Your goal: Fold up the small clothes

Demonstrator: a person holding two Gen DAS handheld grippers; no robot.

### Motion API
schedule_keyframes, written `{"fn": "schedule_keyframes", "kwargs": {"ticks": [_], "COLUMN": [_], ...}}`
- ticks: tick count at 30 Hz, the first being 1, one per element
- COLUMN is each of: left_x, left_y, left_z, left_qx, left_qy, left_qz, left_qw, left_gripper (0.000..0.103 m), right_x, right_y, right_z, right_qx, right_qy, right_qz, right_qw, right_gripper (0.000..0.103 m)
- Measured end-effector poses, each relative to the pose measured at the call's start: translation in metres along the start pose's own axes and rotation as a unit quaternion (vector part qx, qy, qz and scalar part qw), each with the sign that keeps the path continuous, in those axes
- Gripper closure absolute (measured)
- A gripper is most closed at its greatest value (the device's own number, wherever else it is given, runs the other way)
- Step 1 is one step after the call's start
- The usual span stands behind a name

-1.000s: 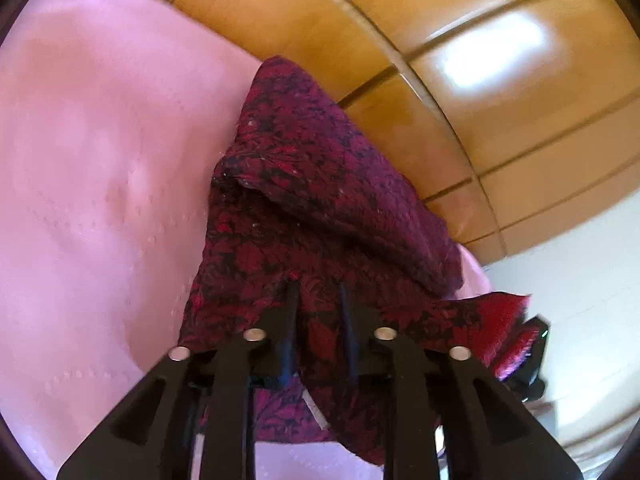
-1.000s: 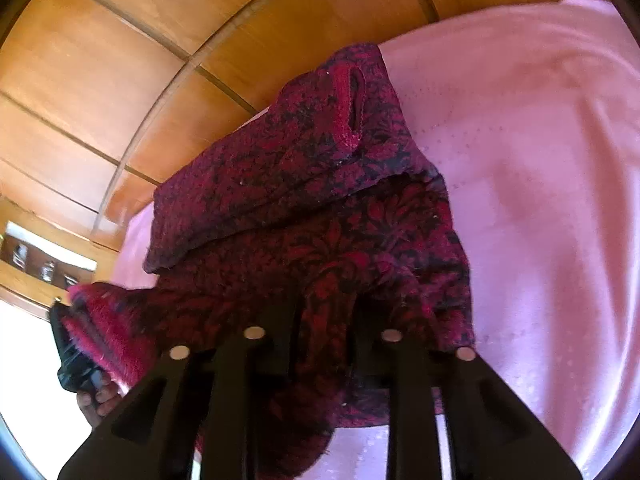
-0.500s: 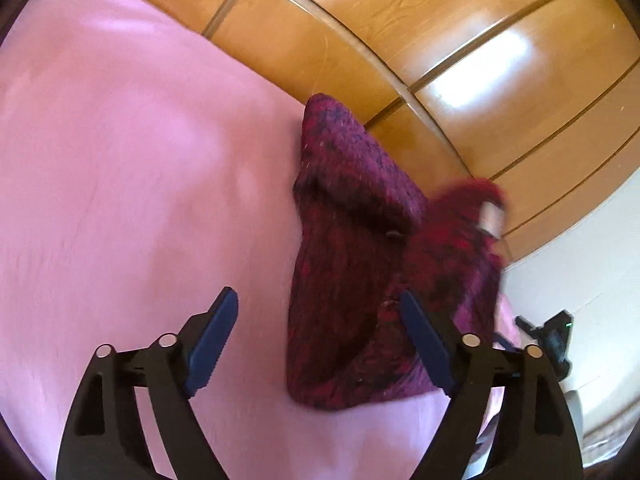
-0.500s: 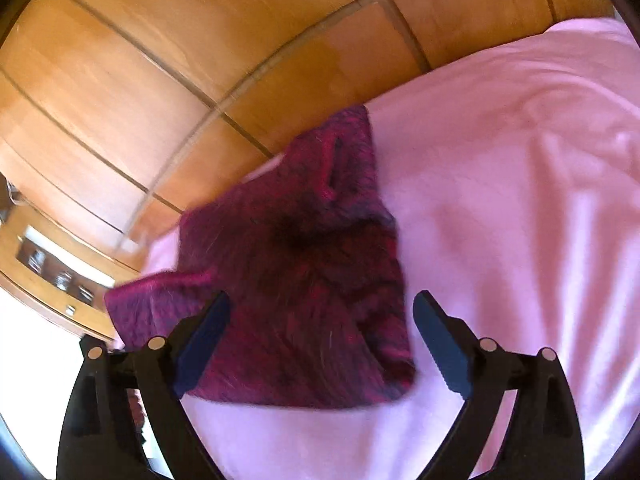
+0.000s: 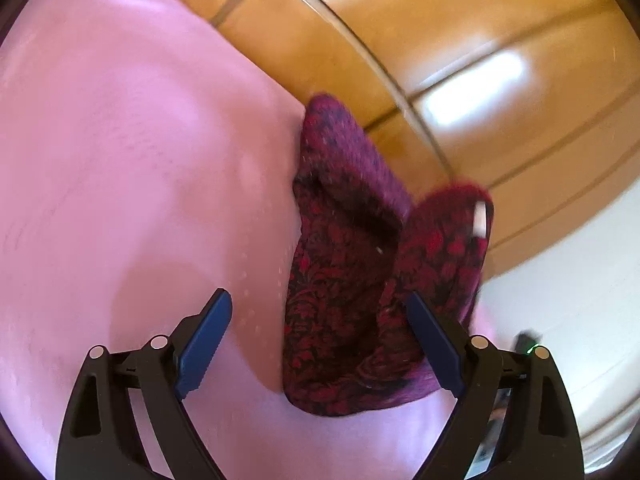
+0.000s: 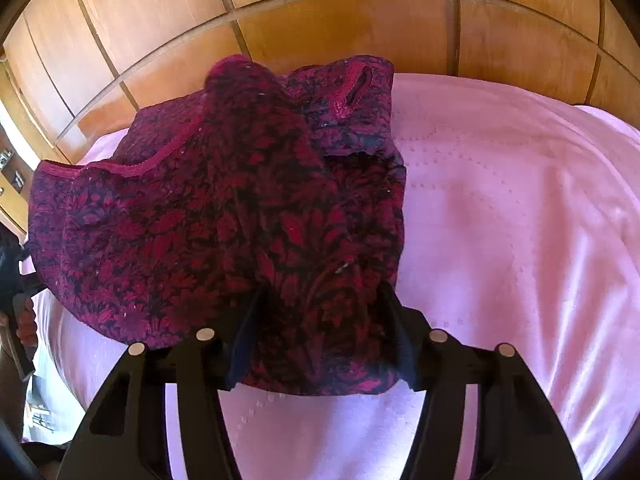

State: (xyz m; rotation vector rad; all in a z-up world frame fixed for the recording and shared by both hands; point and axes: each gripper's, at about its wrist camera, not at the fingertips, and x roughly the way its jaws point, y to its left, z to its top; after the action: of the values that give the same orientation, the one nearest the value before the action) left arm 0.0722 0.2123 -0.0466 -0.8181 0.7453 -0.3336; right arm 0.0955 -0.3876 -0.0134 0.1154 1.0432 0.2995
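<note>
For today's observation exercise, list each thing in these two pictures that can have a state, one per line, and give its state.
Red patterned garment: loosely folded and bunched, lying on the pink cover.
Pink cover: spread out, lightly creased.
Left tongs: opening, wide apart, pads touching nothing, garment's edge between them.
Right tongs: closing around a fold of the garment.
Wooden panel doors: shut.

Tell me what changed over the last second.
Both grippers let go of the garment, which dropped onto the pink cover. The left gripper backed off and is opening, pads clear of the cloth. The right gripper came back in and is closing around the near edge. Cover and wooden panels unchanged.
</note>
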Motion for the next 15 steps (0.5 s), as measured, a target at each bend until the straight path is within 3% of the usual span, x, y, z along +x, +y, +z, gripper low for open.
{"fn": "schedule_keyframes", "kwargs": {"ticks": [2,6,9,11,12,13,14,15], "left_x": [-0.016,-0.029,-0.003,0.024,0.034,0.044,0.054,0.055], "left_y": [-0.001,-0.030,-0.047,-0.045,-0.044,-0.044,-0.045,-0.044], "left_z": [-0.002,-0.018,-0.024,-0.025,-0.025,-0.025,-0.025,-0.024], "left_qx": [0.008,0.096,0.156,0.148,0.143,0.141,0.141,0.139], "left_qy": [-0.014,0.009,0.032,0.052,0.067,0.084,0.097,0.097], "left_qz": [0.004,-0.001,0.032,0.038,0.037,0.032,0.032,0.040], "left_qw": [0.9999,0.9953,0.9868,0.9869,0.9868,0.9859,0.9848,0.9848], "left_gripper": [0.014,0.009,0.009,0.009,0.014,0.039,0.045,0.059], "right_x": [-0.002,0.001,0.002,0.004,0.004,0.003,0.001,-0.002], "right_y": [-0.003,0.000,0.000,-0.001,-0.001,0.001,0.002,0.003], "right_z": [-0.002,-0.003,-0.004,-0.004,-0.004,-0.004,-0.004,-0.004], "right_qx": [0.006,0.003,0.006,0.008,0.007,0.005,0.004,0.004], "right_qy": [-0.002,-0.006,-0.008,-0.008,-0.007,-0.006,-0.006,-0.005], "right_qz": [0.006,0.006,0.003,0.001,-0.003,-0.006,-0.009,-0.010], "right_qw": [1.000,1.000,1.000,1.000,1.000,1.000,1.000,1.000], "right_gripper": [0.046,0.041,0.040,0.041,0.045,0.050,0.055,0.062]}}
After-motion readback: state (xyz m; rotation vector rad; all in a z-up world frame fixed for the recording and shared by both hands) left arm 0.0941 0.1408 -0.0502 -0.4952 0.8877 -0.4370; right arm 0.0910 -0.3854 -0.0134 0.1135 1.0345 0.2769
